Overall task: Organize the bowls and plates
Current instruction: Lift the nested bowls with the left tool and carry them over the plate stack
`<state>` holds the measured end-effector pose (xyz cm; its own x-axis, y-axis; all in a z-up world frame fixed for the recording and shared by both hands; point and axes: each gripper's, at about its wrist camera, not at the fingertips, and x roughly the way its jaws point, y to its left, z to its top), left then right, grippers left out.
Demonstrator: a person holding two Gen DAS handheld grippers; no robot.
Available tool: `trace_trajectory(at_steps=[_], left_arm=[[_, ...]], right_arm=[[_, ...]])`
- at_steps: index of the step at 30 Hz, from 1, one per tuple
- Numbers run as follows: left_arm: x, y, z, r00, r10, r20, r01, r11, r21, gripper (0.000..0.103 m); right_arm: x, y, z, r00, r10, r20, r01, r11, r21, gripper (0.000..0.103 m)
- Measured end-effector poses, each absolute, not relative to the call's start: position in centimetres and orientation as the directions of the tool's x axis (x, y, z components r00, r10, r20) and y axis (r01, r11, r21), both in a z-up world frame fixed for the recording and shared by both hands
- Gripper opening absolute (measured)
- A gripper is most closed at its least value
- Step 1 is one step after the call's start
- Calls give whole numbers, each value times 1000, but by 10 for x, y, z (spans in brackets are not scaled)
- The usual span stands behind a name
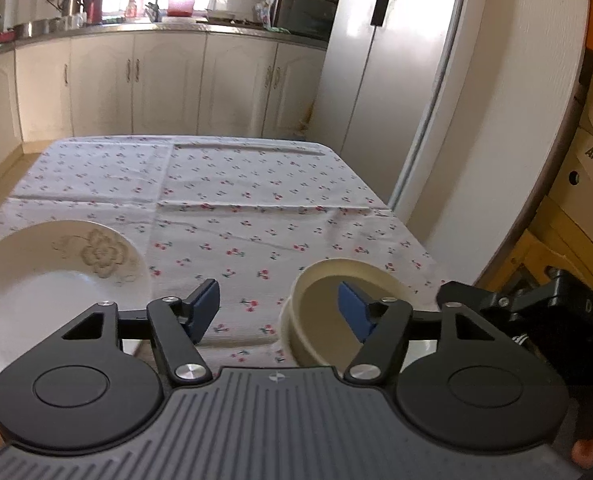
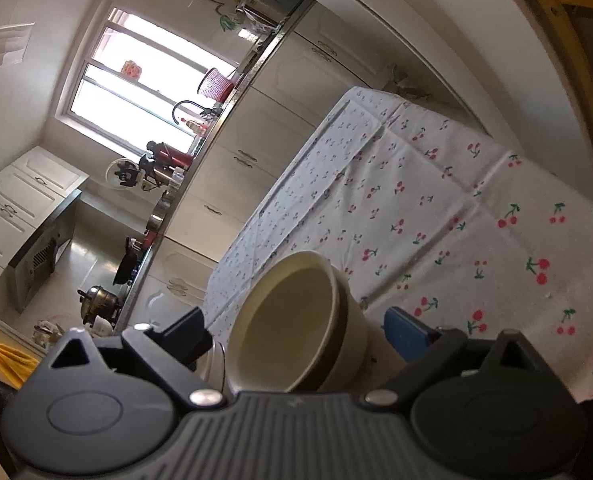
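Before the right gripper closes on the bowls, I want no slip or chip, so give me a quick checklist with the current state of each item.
1. Right gripper open wide enough: ok, its jaws stand apart on either side of the stacked bowls.
2. Bowls nested evenly: not ok, the stack looks tilted in both wrist views.
3. Right gripper's fingers touching a bowl wall: cannot tell.
4. Left gripper out of the way: not ok, it is open with one blue pad in front of the bowls.
5. White plate apart from the bowls: ok, bare cherry tablecloth lies between.
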<state>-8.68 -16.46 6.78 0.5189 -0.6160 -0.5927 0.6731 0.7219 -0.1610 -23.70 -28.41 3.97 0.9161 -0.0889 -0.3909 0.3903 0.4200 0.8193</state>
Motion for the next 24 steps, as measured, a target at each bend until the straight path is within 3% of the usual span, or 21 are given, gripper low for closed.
trace_trajectory(at_steps=[5,8,24], left_arm=[[-80,-174,59,477,-620,-624,673,714,-194,66],[-75,-178,52,452,-616,-645,668,713,-212,60],[-64,-189,25,335,-639,-692,659,684,-313,50]], right_arm=[[-234,-287,31,923,-64,-378,373,384,845,96],[-236,-289,25,927,-50,-371,364,349,863,89],[-237,-281,22,925,-22,-380,366,332,870,81]])
